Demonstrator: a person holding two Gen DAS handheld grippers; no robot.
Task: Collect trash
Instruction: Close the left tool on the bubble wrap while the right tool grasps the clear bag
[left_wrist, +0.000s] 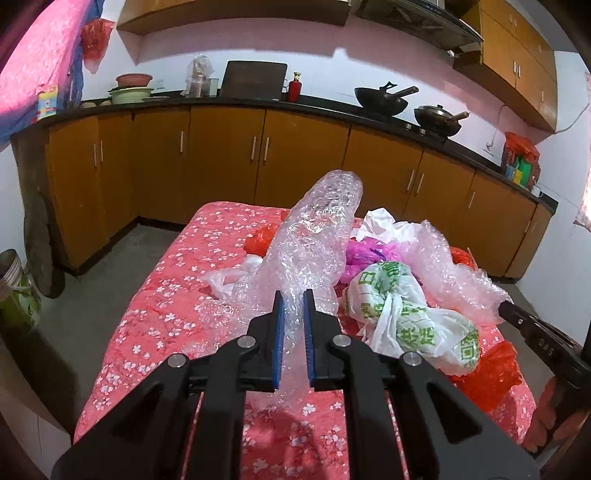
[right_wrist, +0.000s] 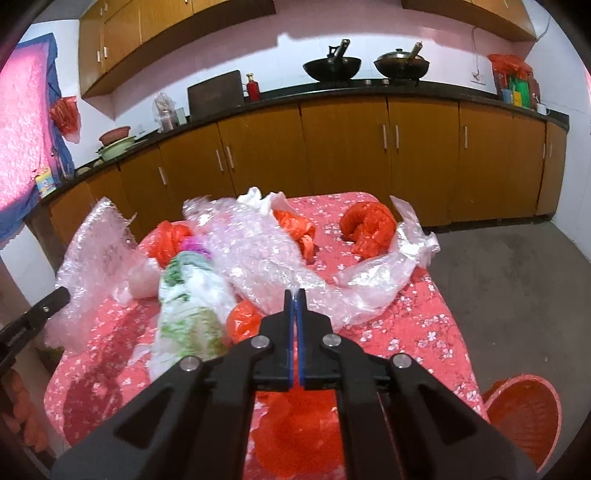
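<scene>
The left gripper (left_wrist: 293, 295) is nearest, its blue-padded fingers (left_wrist: 279, 332) pinched tight on a sheet of bubble wrap (left_wrist: 317, 236), which rises up and away from them, tilting over the tabletop (left_wrist: 155, 314) with its pink flowered cloth. Just right of that grip lies a white bag with green print (left_wrist: 406, 310), and beyond it a heap of clear plastic, a purple bag (left_wrist: 360, 254) and red bags. Farther right, the right gripper (right_wrist: 295, 295) has its fingers pressed nearly together; a thin edge of clear plastic film (right_wrist: 373, 284) seems to sit at their tips, though I cannot tell whether they really hold it. A red bag (right_wrist: 243, 317) lies just left of those fingers, and a curled red bag (right_wrist: 367, 225) farther back. Off the tabletop's right corner stands a red basket (right_wrist: 524, 410) on the floor.
</scene>
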